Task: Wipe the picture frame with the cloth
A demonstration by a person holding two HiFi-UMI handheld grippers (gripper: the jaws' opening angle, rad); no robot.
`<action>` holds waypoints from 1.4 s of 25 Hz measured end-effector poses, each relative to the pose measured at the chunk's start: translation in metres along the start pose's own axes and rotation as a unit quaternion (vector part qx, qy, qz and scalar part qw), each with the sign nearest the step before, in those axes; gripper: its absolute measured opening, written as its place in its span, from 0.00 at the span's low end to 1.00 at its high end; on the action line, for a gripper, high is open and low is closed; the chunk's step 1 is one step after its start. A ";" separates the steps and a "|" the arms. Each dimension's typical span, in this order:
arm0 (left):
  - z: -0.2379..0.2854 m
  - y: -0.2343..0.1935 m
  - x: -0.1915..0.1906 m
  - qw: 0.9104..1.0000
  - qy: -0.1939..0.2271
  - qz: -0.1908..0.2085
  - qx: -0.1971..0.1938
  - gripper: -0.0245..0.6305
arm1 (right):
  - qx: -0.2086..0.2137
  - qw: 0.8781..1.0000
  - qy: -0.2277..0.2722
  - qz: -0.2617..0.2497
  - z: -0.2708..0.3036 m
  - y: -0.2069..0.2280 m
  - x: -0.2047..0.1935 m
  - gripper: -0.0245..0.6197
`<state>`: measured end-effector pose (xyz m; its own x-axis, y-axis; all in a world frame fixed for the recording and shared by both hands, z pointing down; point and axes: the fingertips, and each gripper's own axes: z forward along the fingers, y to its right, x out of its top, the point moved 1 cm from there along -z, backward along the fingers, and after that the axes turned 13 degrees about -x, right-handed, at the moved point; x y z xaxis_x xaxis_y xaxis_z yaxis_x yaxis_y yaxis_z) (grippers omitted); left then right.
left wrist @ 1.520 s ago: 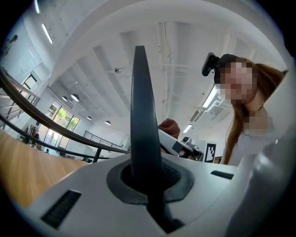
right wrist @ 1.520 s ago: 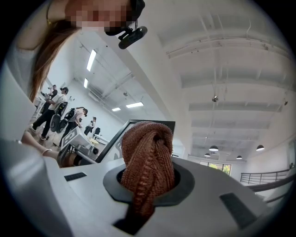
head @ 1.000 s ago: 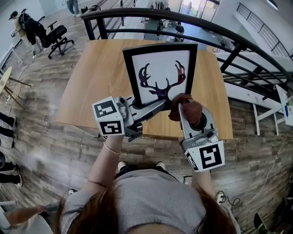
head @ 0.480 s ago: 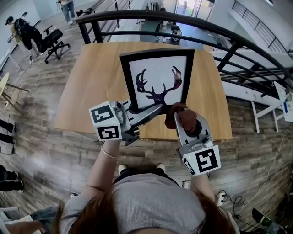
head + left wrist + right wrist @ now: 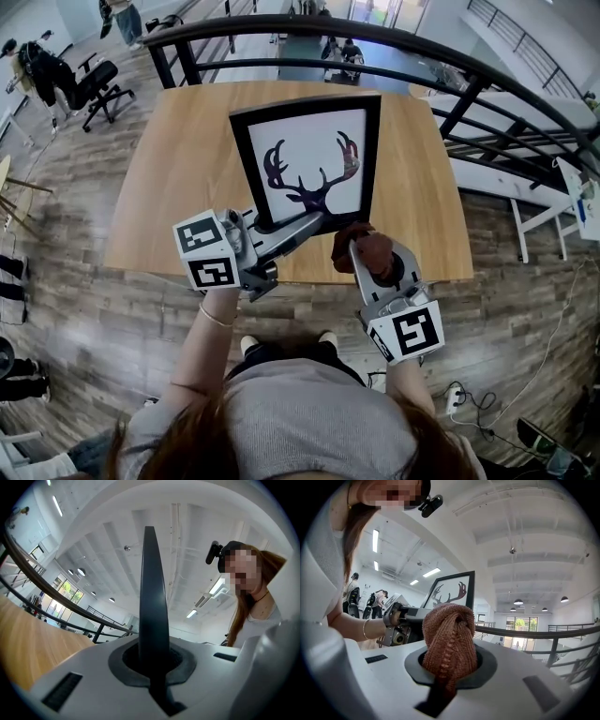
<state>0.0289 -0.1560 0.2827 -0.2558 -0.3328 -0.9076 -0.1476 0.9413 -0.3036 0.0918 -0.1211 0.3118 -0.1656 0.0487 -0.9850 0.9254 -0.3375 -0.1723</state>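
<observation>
The picture frame (image 5: 305, 159), black-edged with a dark antler print on white, is held up over the wooden table (image 5: 178, 178). My left gripper (image 5: 311, 223) is shut on its bottom edge. In the left gripper view the frame (image 5: 151, 606) shows edge-on as a dark strip rising from between the jaws. My right gripper (image 5: 364, 251) is shut on a bunched rust-brown cloth (image 5: 359, 244), just below the frame's lower right corner. In the right gripper view the cloth (image 5: 449, 637) bulges out of the jaws, and the frame (image 5: 452, 590) stands beyond it.
A black curved railing (image 5: 450, 70) runs behind the table, with a drop to a lower floor past it. An office chair (image 5: 94, 84) stands at the far left on the wood floor. The table's near edge (image 5: 309, 279) lies under both grippers.
My right gripper has come down with the cloth, from the frame's lower right part to just below its corner. The left gripper keeps its hold on the bottom edge.
</observation>
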 end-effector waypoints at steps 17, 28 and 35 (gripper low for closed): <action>-0.008 -0.018 -0.024 0.998 -0.003 -0.058 0.010 0.07 | -0.014 0.999 -0.022 0.026 -0.010 0.011 -0.016 0.11; -0.038 -0.029 -0.120 0.985 -0.024 -0.170 0.034 0.07 | -0.008 0.997 0.002 0.074 -0.019 0.009 -0.020 0.11; -0.055 -0.037 -0.179 0.964 -0.021 -0.260 0.045 0.07 | -0.020 0.994 0.002 0.104 -0.016 0.017 -0.025 0.11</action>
<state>0.0281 -0.1339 0.4725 -0.1295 -0.7609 -0.6358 -0.1617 0.6488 -0.7436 0.1173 -0.1136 0.3335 0.0315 -0.0140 -0.9994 0.9522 -0.3035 0.0343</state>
